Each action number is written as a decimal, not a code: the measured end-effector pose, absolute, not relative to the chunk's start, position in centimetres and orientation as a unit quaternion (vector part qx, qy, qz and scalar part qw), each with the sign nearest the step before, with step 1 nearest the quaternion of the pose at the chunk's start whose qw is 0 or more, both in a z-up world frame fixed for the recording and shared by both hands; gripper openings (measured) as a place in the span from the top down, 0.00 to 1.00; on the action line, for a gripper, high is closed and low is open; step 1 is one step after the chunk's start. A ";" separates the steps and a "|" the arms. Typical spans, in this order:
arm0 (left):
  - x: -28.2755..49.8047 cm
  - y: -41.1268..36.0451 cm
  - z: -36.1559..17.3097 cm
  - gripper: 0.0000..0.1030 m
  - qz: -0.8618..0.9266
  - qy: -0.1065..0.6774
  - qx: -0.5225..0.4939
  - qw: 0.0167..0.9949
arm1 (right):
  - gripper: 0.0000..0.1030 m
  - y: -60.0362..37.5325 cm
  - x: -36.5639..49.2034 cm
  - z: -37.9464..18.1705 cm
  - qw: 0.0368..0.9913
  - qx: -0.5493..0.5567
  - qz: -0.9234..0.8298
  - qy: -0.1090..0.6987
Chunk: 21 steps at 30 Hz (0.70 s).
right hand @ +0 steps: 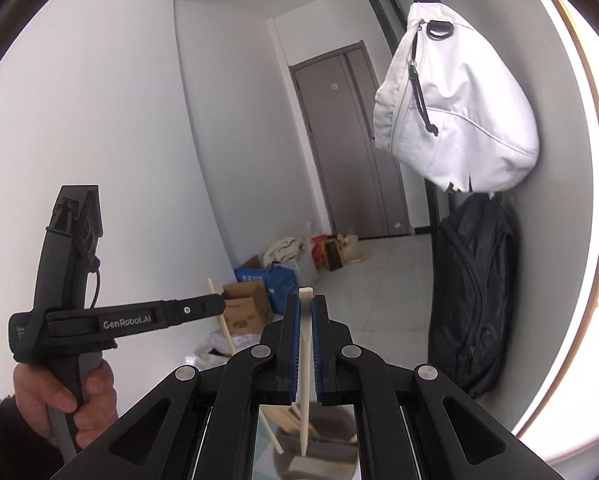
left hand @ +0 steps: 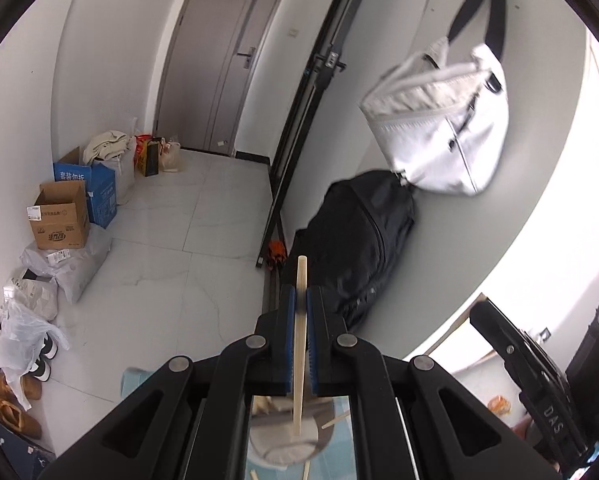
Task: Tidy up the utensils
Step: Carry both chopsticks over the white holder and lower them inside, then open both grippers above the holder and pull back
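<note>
In the left wrist view my left gripper (left hand: 301,296) is shut on a thin wooden chopstick (left hand: 299,360) that stands nearly upright between the blue pads. It is lifted above a round grey container (left hand: 287,450) with more chopsticks around it. My right gripper (right hand: 306,304) is shut on a paler chopstick (right hand: 305,360), tip pointing down over a dark holder (right hand: 339,428) with several sticks in it. In the right wrist view a hand (right hand: 59,400) holds the left gripper (right hand: 219,305), its chopstick (right hand: 224,328) sticking out above and below.
A white bag (left hand: 439,120) hangs on the wall above a black backpack (left hand: 355,240). Cardboard boxes (left hand: 61,216), plastic bags and shoes line the left wall on a tiled floor. A grey door (left hand: 219,60) is at the far end. The holder stands on a light blue surface (left hand: 139,384).
</note>
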<state>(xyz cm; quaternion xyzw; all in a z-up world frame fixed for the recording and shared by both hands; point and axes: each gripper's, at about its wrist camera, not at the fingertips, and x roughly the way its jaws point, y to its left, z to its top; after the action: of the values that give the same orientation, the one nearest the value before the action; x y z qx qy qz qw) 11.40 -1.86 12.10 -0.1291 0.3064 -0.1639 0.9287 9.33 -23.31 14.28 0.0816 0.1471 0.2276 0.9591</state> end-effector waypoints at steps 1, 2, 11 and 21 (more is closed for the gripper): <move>11.7 -1.8 12.1 0.98 -0.160 0.305 -0.129 0.930 | 0.95 -23.2 9.8 14.4 0.960 0.078 0.227 0.146; 12.3 -1.8 12.0 0.98 -0.158 0.303 -0.130 0.931 | 0.95 -23.1 10.4 14.5 0.960 0.075 0.227 0.146; 14.6 -1.9 9.1 0.98 -0.142 0.310 -0.139 0.930 | 0.95 -21.3 13.7 12.9 0.957 0.041 0.234 0.168; 15.0 -2.0 6.3 0.98 -0.161 0.336 -0.155 0.915 | 0.95 -19.4 14.9 9.7 0.947 0.004 0.248 0.203</move>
<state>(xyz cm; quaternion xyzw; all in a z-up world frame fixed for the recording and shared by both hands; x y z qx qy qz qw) 15.04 -2.01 6.25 -0.1547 0.3362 -0.1608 0.9150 14.86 -19.39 9.67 0.0037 0.2031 0.2483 0.9472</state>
